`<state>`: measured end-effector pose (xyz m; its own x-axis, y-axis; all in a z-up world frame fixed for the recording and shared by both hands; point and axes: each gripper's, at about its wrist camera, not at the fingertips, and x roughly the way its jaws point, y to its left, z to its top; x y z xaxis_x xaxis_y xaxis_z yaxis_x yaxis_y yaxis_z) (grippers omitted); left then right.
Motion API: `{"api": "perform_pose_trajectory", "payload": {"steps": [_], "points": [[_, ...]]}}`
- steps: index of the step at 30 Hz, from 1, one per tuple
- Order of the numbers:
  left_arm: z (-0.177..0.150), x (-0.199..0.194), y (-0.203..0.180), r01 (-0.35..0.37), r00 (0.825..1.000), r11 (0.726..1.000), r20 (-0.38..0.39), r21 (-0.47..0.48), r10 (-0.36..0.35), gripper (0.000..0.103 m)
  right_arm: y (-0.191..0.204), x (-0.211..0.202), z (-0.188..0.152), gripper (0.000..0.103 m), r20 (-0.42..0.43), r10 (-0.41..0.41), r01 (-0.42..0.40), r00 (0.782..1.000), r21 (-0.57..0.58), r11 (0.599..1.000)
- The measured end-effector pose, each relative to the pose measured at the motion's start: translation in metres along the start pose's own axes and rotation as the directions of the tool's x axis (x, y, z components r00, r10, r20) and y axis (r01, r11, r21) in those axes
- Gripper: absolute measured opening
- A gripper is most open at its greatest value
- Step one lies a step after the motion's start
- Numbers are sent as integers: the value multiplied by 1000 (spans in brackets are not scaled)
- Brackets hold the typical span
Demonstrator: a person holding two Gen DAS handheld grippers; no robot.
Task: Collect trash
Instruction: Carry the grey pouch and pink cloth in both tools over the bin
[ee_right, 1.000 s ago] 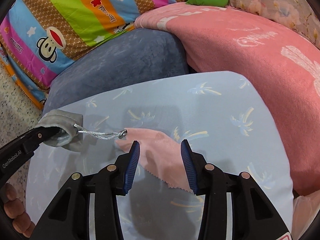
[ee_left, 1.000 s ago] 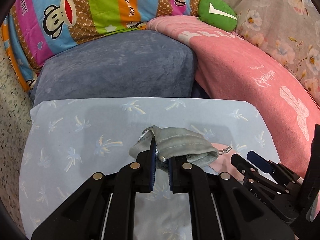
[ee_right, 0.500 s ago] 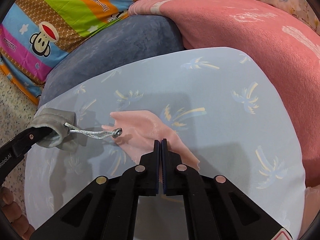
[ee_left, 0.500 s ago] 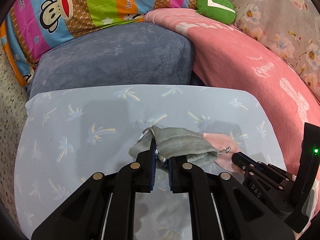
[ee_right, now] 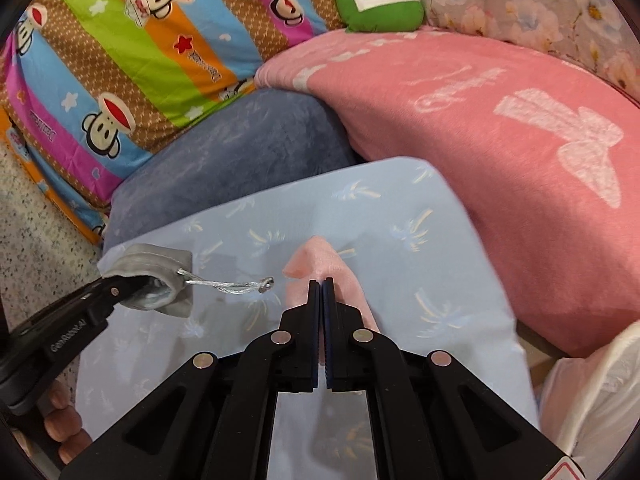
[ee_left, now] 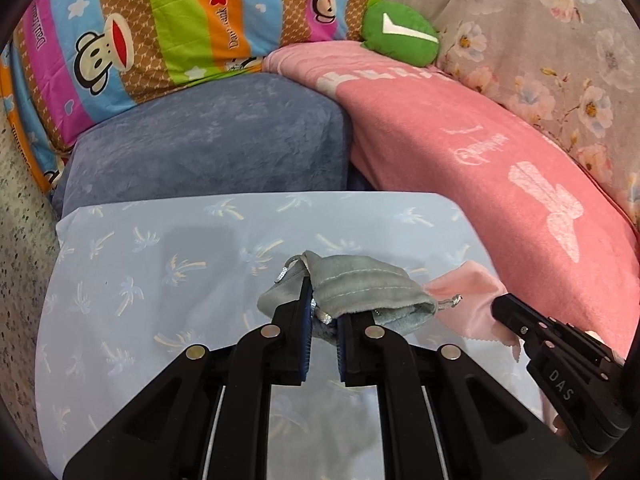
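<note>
The right gripper (ee_right: 321, 284), which a second ago stood open astride the pink cloth (ee_right: 320, 266), has since closed its jaws flat on that cloth and drawn it up off the pale blue palm-print sheet (ee_right: 400, 216), so one piece of trash now looks secured. To its left, the left gripper (ee_left: 323, 312) remains pinched on the mouth of the grey drawstring pouch (ee_left: 360, 284), whose silver cord (ee_right: 228, 285) trails toward the cloth; the pouch seems the likely place for it. Beyond both lie the blue-grey cushion (ee_left: 208, 140) and pink towel (ee_left: 460, 148).
</note>
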<state>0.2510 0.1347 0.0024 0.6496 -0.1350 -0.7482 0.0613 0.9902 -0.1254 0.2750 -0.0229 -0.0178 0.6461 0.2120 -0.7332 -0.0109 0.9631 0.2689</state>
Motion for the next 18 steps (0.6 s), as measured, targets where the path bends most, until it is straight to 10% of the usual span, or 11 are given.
{"api": "perform_pose_trajectory", "payload": {"steps": [18], "points": [[-22, -81, -122, 121, 987, 978, 87, 168, -137, 10, -84, -185, -16, 2, 223, -62, 47, 973, 74, 996]]}}
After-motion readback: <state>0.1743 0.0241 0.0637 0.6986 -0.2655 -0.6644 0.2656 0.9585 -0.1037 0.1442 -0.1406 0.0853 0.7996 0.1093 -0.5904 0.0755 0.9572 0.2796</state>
